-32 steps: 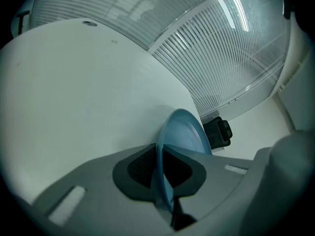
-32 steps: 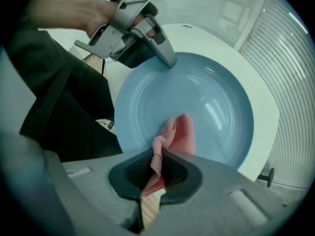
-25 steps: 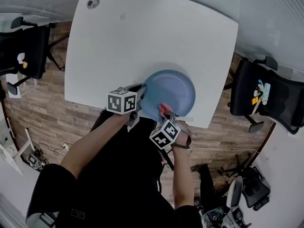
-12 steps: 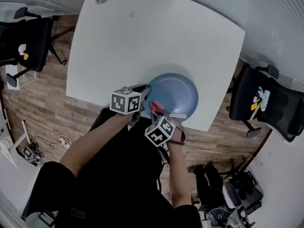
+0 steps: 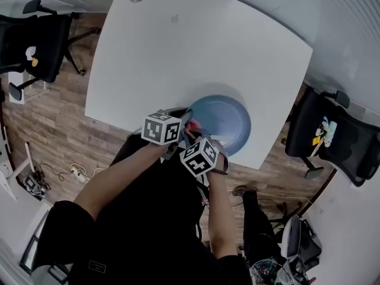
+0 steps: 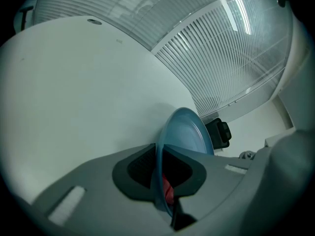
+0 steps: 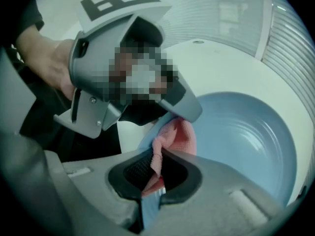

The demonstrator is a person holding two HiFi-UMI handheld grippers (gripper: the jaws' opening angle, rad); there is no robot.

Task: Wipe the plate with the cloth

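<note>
- White table (image 5: 178, 58) carries the blue plate (image 5: 228, 123) at its five o'clock edge
- left gripper (image 6: 165, 181) is clamped on the plate's nine o'clock rim
- right gripper (image 7: 156, 181) pinches the pink cloth (image 7: 174, 136) at eight o'clock; the plate's bowl lies toward two o'clock from it

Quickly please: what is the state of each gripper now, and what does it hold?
The left gripper is closed on the blue plate, at its rim.
The right gripper is closed on the pink cloth.
</note>
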